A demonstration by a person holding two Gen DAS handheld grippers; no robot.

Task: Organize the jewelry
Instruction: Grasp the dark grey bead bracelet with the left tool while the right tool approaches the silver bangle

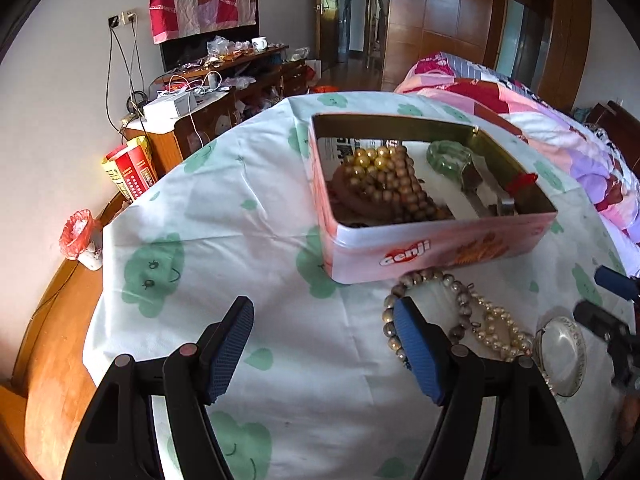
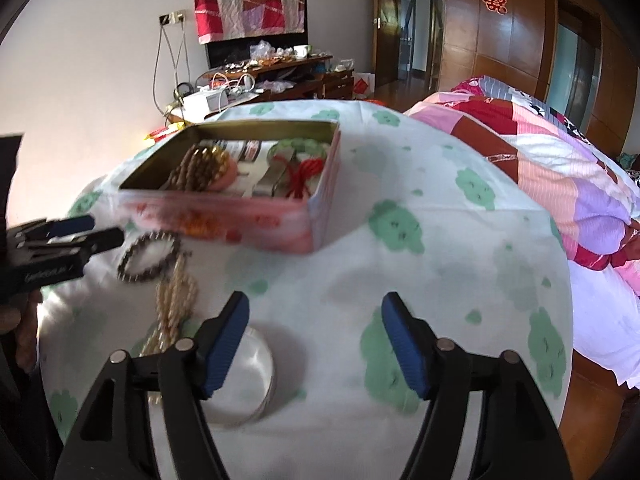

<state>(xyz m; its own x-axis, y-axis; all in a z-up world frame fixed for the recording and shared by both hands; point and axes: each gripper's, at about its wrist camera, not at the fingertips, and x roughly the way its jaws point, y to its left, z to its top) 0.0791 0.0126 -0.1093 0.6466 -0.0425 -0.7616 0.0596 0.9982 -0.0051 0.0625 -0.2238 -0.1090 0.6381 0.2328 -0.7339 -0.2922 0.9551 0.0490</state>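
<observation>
An open pink tin (image 1: 436, 246) stands on the white cloth with green clouds; it also shows in the right wrist view (image 2: 248, 220). In it lie gold and brown bead strands (image 1: 384, 180), a green bangle (image 1: 448, 156) and a red cord (image 1: 520, 180). In front of the tin lie a grey bead bracelet (image 1: 424, 280), a pearl strand (image 1: 500, 328) and a clear bangle (image 1: 562, 354). My left gripper (image 1: 324, 344) is open, its right finger beside the grey bracelet (image 2: 148, 256). My right gripper (image 2: 314, 344) is open, its left finger over the clear bangle (image 2: 256, 376).
The cloth covers a round wooden table (image 1: 56, 352). A bed with a pink quilt (image 2: 560, 168) is on the right. A cluttered wooden cabinet (image 1: 224, 92) stands against the far wall. A red box (image 1: 128, 172) and a small cup (image 1: 82, 240) sit at the table's left edge.
</observation>
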